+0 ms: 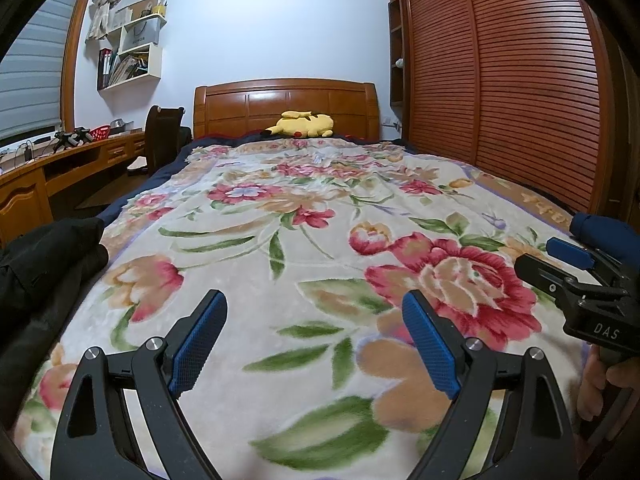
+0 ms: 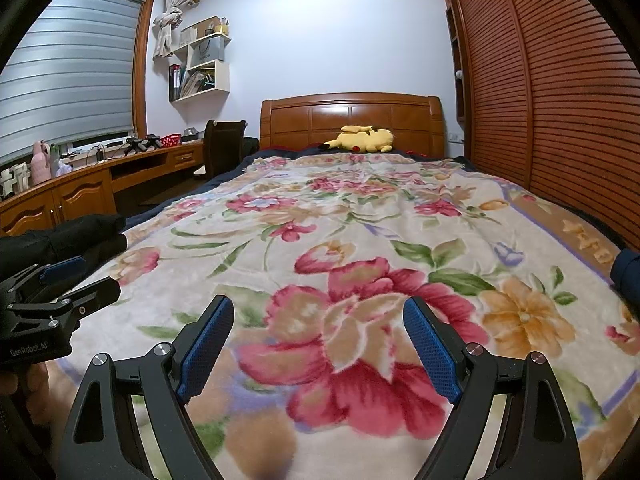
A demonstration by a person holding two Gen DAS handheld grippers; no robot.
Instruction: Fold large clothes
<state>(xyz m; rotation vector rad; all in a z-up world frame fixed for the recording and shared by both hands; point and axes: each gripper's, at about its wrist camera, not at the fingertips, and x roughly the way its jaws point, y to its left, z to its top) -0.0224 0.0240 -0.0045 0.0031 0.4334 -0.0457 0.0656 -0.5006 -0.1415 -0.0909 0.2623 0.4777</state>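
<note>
**Both tools wide open over the bed, clothes off to the sides**

Blue-padded fingers of the left tool (image 1: 314, 340) fill the bottom of the left wrist view, spread wide with nothing between them but the floral blanket (image 1: 280, 208) below. The right tool (image 2: 318, 344) stands the same way in its own view: jaws far apart, holding nothing, a big red flower of the blanket showing through the gap.

A dark garment (image 1: 44, 264) lies bunched at the left edge of the bed, at the middle left of the left wrist frame. It sits well to the left of the left tool and does not touch its fingers. In the right wrist view the same dark pile (image 2: 68, 236) shows at the middle left, just behind the left tool, which enters that frame from the left edge.

A navy-blue garment (image 1: 600, 228) lies at the right edge of the bed, at the middle right of the left wrist frame, just beyond the right tool as it pokes in from the right. In the right wrist view it appears as a small blue shape (image 2: 628, 276) at the far right edge, well apart from the right tool's fingers.

At the far end of the bed, a yellow plush toy (image 2: 362, 139) rests against the wooden headboard (image 2: 352, 116).
</note>
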